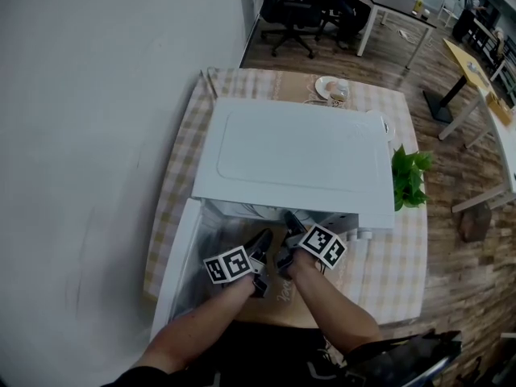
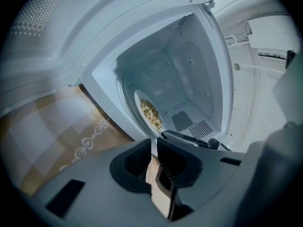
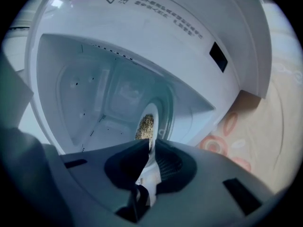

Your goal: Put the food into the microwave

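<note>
The white microwave [image 1: 298, 156] stands on the checked table with its door [image 1: 173, 272] swung open to the left. Inside, a white plate [image 2: 150, 112] of pale crumbly food [image 3: 146, 124] lies on the glass turntable. Both grippers reach into the opening side by side. My left gripper [image 2: 154, 143] is shut on the plate's near rim. My right gripper [image 3: 150, 143] has the rim between its jaws, which stand slightly apart around it. In the head view the left gripper [image 1: 264, 236] and the right gripper [image 1: 289, 216] have their tips hidden under the microwave's top edge.
A green plant [image 1: 409, 176] stands at the microwave's right. A small dish [image 1: 332, 89] lies behind it on the tablecloth [image 1: 403, 256]. A white wall runs along the left. Desks and an office chair [image 1: 290, 6] stand on the wooden floor beyond.
</note>
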`<state>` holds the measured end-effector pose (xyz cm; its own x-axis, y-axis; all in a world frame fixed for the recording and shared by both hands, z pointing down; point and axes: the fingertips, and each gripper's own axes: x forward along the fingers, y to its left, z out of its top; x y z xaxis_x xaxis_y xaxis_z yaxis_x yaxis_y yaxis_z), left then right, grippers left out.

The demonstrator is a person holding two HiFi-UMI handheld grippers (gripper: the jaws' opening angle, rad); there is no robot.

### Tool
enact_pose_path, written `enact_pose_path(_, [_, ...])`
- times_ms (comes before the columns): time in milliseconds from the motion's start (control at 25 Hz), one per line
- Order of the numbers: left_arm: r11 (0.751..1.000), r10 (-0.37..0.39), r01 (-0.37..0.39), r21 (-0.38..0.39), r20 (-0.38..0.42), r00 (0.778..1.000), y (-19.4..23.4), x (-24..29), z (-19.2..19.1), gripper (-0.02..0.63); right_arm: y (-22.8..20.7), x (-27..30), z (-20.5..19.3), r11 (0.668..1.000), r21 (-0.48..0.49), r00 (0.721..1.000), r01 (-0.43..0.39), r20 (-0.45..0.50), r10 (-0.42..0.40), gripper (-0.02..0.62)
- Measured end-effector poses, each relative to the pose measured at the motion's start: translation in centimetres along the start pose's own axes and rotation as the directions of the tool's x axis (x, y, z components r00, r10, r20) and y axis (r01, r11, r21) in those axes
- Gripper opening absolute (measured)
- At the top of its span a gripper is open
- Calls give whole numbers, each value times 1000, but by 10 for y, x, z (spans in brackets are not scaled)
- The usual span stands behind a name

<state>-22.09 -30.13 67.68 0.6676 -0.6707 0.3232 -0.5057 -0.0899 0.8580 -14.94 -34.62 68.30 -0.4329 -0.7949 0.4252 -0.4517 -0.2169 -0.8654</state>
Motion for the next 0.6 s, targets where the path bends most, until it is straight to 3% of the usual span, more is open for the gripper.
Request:
enact_pose_path(160, [1000,0,0,4,-3,1000,1,-2,-2,48,-5,-3,-9,1000,11,1000,25,-19,-25,37])
enact_pose_path(400, [1000,3,-3,13,-4,1000,5,6,1,46,2,-2,-14,1000,-14,999,-16,-50,15,65])
enact_pose_path(600, [995,42,-41,92,-10,999,17,11,4,20,0,-2,-19,999,-25,996,-21,-85,19,120])
